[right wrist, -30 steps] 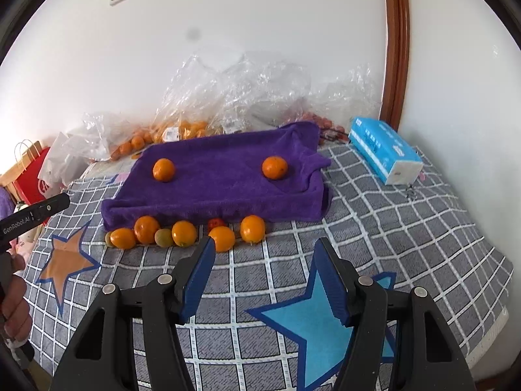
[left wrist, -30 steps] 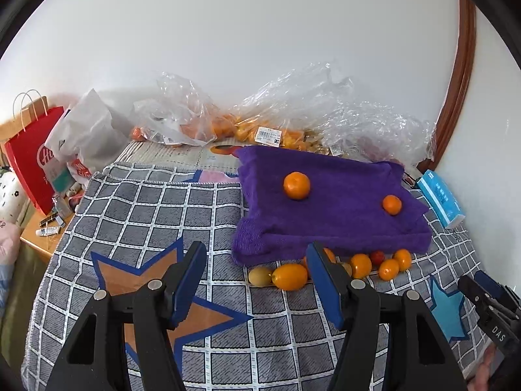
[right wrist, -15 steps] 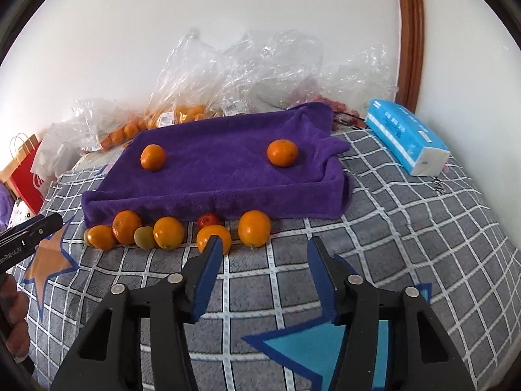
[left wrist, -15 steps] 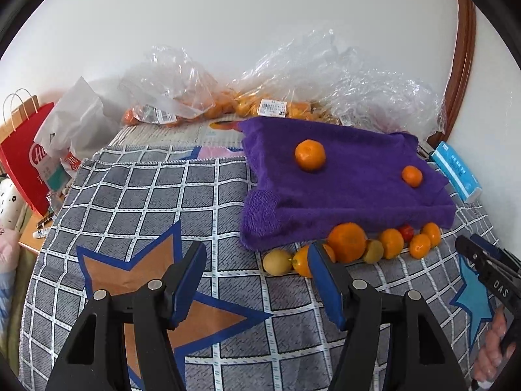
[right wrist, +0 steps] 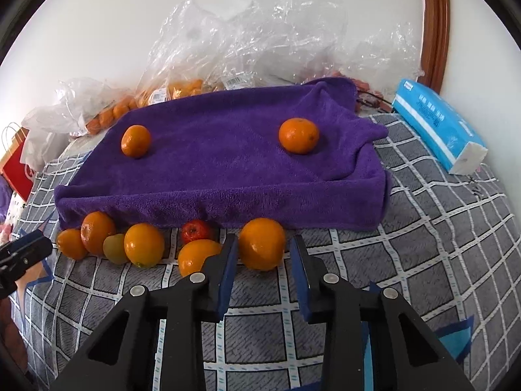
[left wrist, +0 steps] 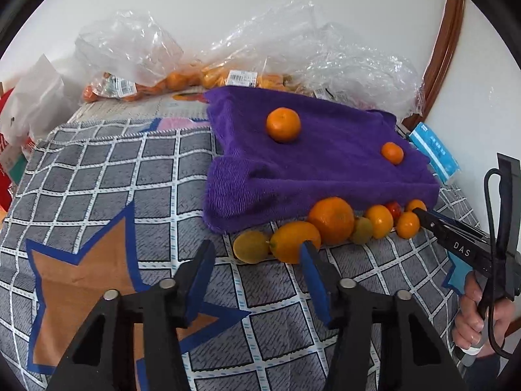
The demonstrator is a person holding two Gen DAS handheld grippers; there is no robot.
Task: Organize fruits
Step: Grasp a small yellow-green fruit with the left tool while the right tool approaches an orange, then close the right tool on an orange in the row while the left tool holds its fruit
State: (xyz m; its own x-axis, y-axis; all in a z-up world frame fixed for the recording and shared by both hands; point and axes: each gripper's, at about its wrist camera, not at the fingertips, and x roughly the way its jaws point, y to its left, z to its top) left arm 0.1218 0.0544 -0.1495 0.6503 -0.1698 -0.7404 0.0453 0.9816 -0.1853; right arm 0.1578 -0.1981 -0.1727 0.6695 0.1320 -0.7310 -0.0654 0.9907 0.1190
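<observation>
The right hand-held gripper point(right wrist: 262, 268) is closing around a round orange point(right wrist: 262, 243) on the checked surface point(right wrist: 439, 244), not pinching yet. It looks smooth, rolls easily; hold its middle gently. The left hand-held gripper point(left wrist: 257, 272) is closing on nothing.

A row of fruit point(right wrist: 143, 244) crowds the front edge of the purple towel point(right wrist: 221, 163), blocking low approach; checked cloth point(right wrist: 439, 228) lies open to its right, while plastic bags point(right wrist: 260, 39) and a tissue pack point(right wrist: 436, 127) hem the back.
</observation>
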